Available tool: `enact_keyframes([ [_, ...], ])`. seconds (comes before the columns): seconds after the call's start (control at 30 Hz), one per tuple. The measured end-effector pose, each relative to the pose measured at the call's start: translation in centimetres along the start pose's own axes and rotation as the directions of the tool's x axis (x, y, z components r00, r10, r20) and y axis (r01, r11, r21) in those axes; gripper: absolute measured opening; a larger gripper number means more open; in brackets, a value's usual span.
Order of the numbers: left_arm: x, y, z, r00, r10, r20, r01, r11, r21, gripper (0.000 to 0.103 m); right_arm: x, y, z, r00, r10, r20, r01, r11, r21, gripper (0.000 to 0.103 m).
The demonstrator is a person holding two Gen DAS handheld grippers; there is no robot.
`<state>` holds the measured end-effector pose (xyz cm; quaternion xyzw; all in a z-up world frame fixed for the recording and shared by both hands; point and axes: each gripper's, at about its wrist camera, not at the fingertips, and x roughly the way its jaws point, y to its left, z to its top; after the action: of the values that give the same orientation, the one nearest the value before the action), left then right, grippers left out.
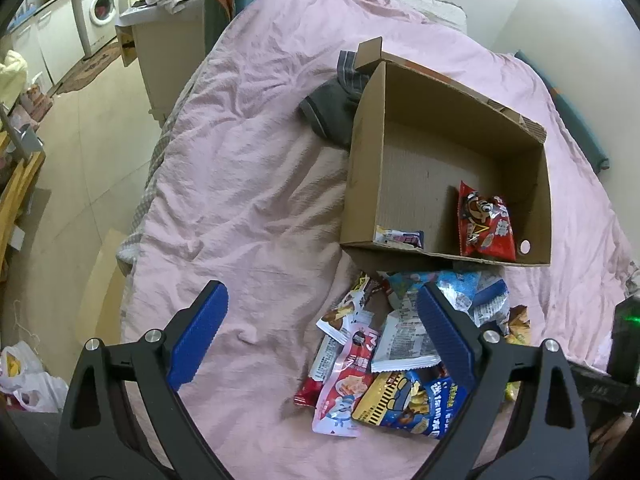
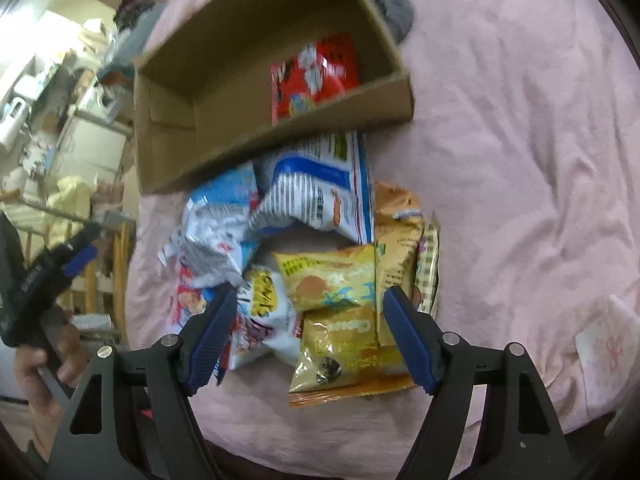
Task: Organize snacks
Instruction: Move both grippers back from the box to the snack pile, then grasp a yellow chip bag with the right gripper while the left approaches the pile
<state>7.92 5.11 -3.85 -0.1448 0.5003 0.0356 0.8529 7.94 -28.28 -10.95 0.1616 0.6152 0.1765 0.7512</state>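
A pink bedspread (image 1: 248, 184) carries an open cardboard box (image 1: 546, 200) holding a red snack packet (image 1: 486, 222). Just before it lies the snack pile (image 2: 320, 264). The right gripper (image 2: 310, 338) hangs over a golden packet (image 2: 348, 354), jaws wide, empty. The left gripper (image 1: 322, 330) hovers beside the pile, equally wide, holding nothing.

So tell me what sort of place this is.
Most likely a small home, a bedroom or studio: the snacks and cardboard box sit on a bed with a pink cover, and a washing machine stands beyond it.
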Motion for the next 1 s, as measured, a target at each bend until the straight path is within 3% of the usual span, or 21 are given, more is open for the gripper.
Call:
enact_keyframes([
  [0.17,0.5,-0.5,-0.1,1.000,0.003,-0.013,-0.003,1.000,0.008,0.094,1.0,0.0,0.5,0.996,-0.082,-0.018,0.082,0.997,-0.014,0.078],
  [0.23,0.6,-0.5,0.0,1.000,0.004,-0.017,-0.004,1.000,0.006,0.094,-0.2,-0.3,0.8,0.999,-0.043,0.032,0.043,0.999,0.006,0.078],
  [0.3,0.7,-0.4,0.0,1.000,0.002,-0.020,-0.002,1.000,0.000,0.094,-1.8,0.1,1.1,0.994,0.067,0.087,-0.067,0.998,-0.005,0.078],
  [0.37,0.8,-0.4,0.1,1.000,0.001,-0.023,-0.002,1.000,-0.003,0.094,-2.2,0.5,1.0,0.990,0.108,0.087,-0.105,0.994,-0.030,0.078],
  [0.47,1.2,-0.6,0.1,0.999,-0.001,-0.034,0.001,1.000,-0.006,0.094,0.5,0.2,0.6,0.998,0.060,-0.023,-0.060,0.998,-0.003,0.078],
  [0.6,1.3,-0.9,0.0,0.999,-0.003,-0.039,0.003,1.000,0.004,0.094,2.1,0.2,0.5,0.987,-0.153,-0.051,0.150,0.987,-0.064,0.078],
  [0.73,1.6,-0.9,-0.1,0.999,0.014,-0.048,-0.014,1.000,0.013,0.094,4.0,-1.1,0.3,0.978,-0.151,-0.142,0.149,0.989,-0.022,0.077],
  [0.77,1.7,-0.8,-0.2,0.998,0.019,-0.054,-0.018,1.000,0.012,0.094,4.0,-1.2,0.3,0.979,-0.148,-0.141,0.146,0.989,-0.020,0.075],
  [0.83,2.0,-0.5,-0.3,0.997,0.027,-0.066,-0.026,1.000,0.011,0.094,3.8,-1.6,0.4,0.985,-0.101,-0.142,0.102,0.995,-0.002,0.057],
  [0.9,2.3,-0.1,-0.5,0.996,0.033,-0.083,-0.033,0.999,0.010,0.094,3.0,-1.9,0.3,0.989,-0.095,-0.115,0.094,0.995,-0.010,0.047],
  [1.0,2.8,0.8,-0.9,0.992,0.045,-0.116,-0.045,0.999,0.000,0.094,0.3,-2.3,0.0,0.996,-0.077,-0.040,0.077,0.997,-0.005,0.044],
])
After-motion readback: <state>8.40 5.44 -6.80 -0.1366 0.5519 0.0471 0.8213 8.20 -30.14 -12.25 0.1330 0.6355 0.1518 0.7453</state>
